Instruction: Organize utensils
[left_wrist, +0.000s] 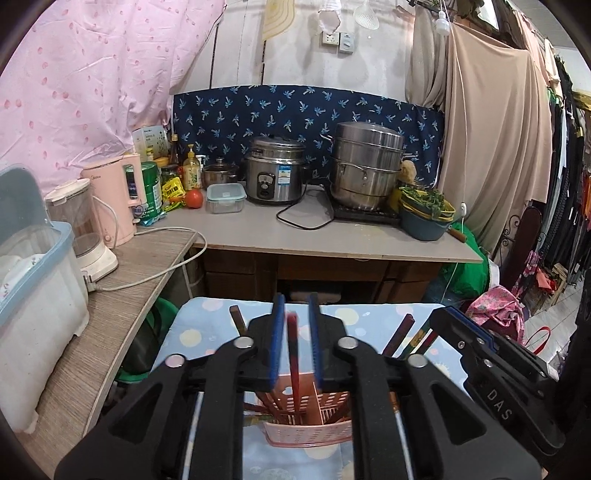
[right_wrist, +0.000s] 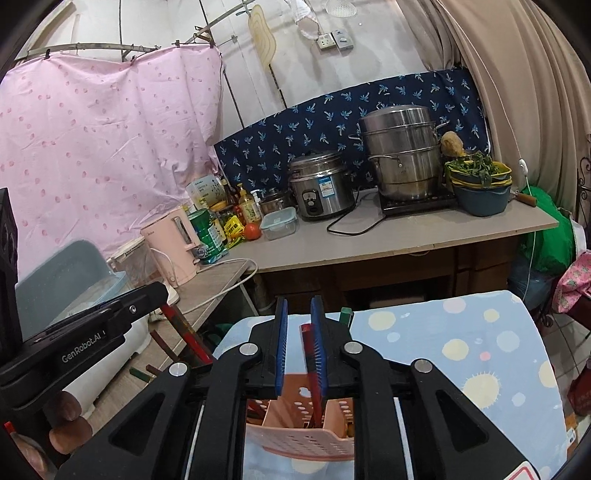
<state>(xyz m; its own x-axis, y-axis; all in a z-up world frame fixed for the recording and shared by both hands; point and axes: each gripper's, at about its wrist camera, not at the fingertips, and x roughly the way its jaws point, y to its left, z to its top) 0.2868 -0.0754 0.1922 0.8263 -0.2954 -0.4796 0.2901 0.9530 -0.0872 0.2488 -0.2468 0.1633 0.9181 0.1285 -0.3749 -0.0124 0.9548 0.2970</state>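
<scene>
Black linkage arms fill the bottom of both views, and past them my left gripper (left_wrist: 297, 325) hangs over the pink holder (left_wrist: 306, 421), its blue pads (left_wrist: 277, 332) apart with a red chopstick (left_wrist: 293, 354) standing loose in the gap; I see space on both sides of it, so nothing is clamped. That stick runs down into the holder, which sits on the dotted blue cloth (left_wrist: 207, 332). More chopsticks stick up from the holder on each side, a brown one (left_wrist: 237, 319) left and a red and a green one (left_wrist: 400, 332) right. In the left view my right gripper (left_wrist: 491, 343) sits just beside, to the right. In the right view the left gripper (right_wrist: 110, 314) comes in from the left over chopsticks (right_wrist: 184, 336). My right gripper (right_wrist: 299, 325) is also above the holder (right_wrist: 303, 428), its pads not closed either, and a red chopstick (right_wrist: 311, 354) leans against the right pad (right_wrist: 318, 339) with a clear gap to the left one. Behind, a counter (left_wrist: 258, 232) carries a rice cooker (left_wrist: 273, 177) and steamer pot (left_wrist: 365, 162).
</scene>
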